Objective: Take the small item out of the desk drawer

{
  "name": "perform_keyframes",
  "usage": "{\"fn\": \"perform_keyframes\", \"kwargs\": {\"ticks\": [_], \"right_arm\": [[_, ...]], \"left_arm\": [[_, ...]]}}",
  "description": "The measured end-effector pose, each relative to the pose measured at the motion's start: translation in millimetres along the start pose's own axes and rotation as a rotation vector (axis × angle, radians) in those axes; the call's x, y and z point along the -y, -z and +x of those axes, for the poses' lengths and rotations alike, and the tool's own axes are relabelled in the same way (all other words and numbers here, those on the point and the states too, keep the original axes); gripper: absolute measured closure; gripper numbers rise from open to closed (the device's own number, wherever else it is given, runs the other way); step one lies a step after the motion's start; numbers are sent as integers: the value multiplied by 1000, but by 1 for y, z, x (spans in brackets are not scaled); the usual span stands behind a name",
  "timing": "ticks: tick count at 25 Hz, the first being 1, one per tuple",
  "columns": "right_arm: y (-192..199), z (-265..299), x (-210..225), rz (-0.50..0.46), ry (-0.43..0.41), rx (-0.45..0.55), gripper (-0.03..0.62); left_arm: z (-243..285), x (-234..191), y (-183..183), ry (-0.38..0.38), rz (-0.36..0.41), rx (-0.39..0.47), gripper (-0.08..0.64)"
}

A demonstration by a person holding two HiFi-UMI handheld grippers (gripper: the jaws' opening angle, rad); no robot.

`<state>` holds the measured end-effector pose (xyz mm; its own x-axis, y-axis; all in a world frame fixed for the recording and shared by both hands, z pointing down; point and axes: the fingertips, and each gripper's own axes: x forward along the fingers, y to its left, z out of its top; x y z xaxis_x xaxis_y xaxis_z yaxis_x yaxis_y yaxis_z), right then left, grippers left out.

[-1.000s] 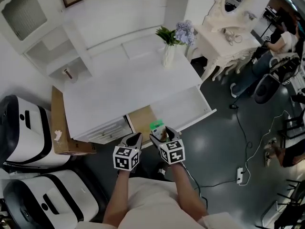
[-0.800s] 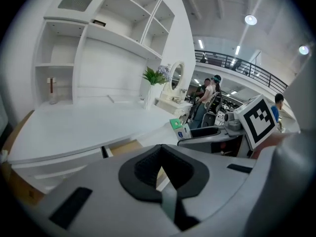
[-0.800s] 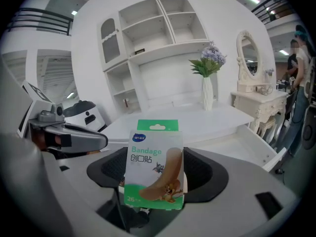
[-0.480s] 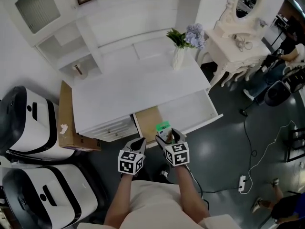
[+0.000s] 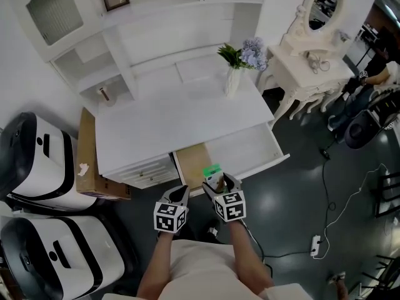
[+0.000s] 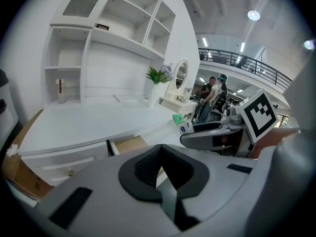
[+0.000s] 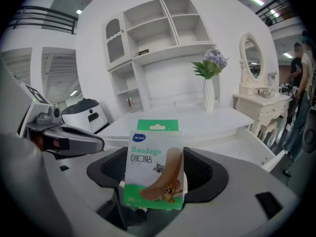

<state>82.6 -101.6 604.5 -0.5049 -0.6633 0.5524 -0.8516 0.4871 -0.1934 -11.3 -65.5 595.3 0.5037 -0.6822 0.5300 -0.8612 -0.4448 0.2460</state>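
step: bandage box (image 7: 154, 164) out, above open drawer's (image 5: 251, 147) front-left corner | right gripper (image 5: 219, 184) clamps it upright | left gripper (image 5: 179, 195) closed (empty) | next: probably carry clear

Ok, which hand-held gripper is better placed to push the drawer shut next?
Left, probably. The left hand-held gripper is empty, jaws together, near the front corner of the open drawer. The right hand-held gripper is clamped on the bandage box.
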Motion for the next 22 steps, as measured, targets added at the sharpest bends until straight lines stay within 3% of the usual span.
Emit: {"fn": "perform_keyframes", "kwargs": {"ticks": [22], "right_arm": [[2, -14, 6, -1, -16, 6, 224]], "left_arm": [[-4, 16, -1, -18, 13, 14, 545]]}}
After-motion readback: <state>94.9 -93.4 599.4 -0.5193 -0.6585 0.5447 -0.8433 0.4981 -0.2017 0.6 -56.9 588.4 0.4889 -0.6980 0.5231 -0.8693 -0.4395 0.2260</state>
